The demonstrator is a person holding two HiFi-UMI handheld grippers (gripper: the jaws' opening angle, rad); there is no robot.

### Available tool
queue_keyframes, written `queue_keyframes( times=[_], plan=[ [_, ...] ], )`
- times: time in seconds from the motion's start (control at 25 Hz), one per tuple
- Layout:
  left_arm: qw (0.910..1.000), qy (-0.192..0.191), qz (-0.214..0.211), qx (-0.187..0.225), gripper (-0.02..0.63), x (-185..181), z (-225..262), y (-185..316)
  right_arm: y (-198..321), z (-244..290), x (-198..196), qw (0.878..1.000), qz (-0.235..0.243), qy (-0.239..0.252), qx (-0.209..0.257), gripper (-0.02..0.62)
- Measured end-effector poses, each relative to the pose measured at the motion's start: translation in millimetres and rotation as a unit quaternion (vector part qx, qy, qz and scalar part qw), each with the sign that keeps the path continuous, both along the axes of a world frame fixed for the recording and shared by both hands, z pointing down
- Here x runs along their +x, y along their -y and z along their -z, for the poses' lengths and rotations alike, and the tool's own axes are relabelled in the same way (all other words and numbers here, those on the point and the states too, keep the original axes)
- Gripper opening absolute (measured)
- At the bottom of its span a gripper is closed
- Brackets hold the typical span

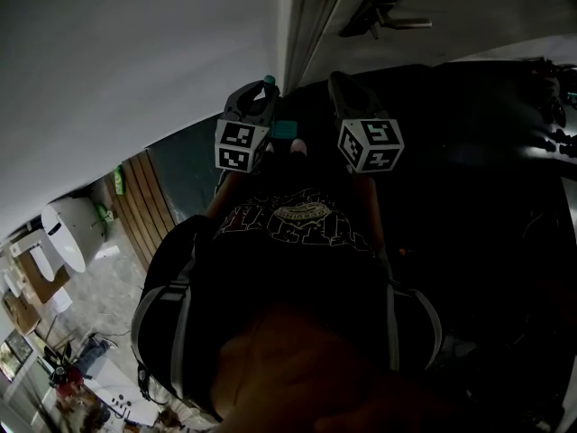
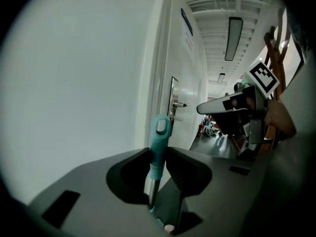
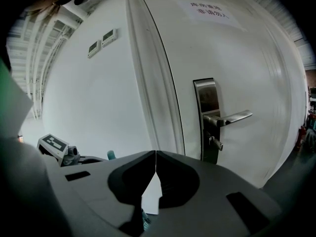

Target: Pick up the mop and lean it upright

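Note:
The mop shows only as a metal pole ending in a teal handle grip [image 2: 159,144], standing upright between the jaws of my left gripper [image 2: 158,154], which press on it from both sides. In the head view that teal tip [image 1: 269,81] pokes out above the left gripper [image 1: 260,93], close to the white wall [image 1: 135,52]. My right gripper [image 1: 343,84] is held beside it on the right, and its jaws meet in a thin line with nothing between them [image 3: 156,161]. The mop head is hidden.
A white door with a metal lever handle [image 3: 223,120] stands just right of the door frame [image 1: 297,25]. A corridor [image 2: 217,127] runs on past the door. A white fixture [image 1: 68,233] and wooden slats [image 1: 144,206] lie at the lower left.

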State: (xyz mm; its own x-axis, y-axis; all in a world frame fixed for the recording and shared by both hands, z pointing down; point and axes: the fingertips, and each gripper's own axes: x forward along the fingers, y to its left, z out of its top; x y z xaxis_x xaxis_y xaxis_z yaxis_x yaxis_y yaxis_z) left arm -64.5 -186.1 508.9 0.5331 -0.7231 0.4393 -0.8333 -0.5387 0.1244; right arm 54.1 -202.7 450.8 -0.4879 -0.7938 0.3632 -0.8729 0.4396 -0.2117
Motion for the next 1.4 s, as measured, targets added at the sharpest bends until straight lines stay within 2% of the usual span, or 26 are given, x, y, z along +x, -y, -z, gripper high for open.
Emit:
queue_keyframes(
  times=[0.64,0.8,1.4],
  plan=[
    [1.0,0.001,0.008,0.005,0.146,-7.6,4.9,-20.0,2.5,0.3,-8.6,1.0,0.013,0.0,-0.001,0.018],
    [0.9998,-0.016,0.01,0.003,0.147,-8.6,5.1,-21.0,4.0,0.9,-13.2,1.0,0.018,-0.001,0.0,0.018],
    [0.9997,-0.018,0.013,0.003,0.147,-13.1,5.2,-22.1,5.0,0.5,-16.1,1.0,0.021,-0.002,0.0,0.019]
  ],
)
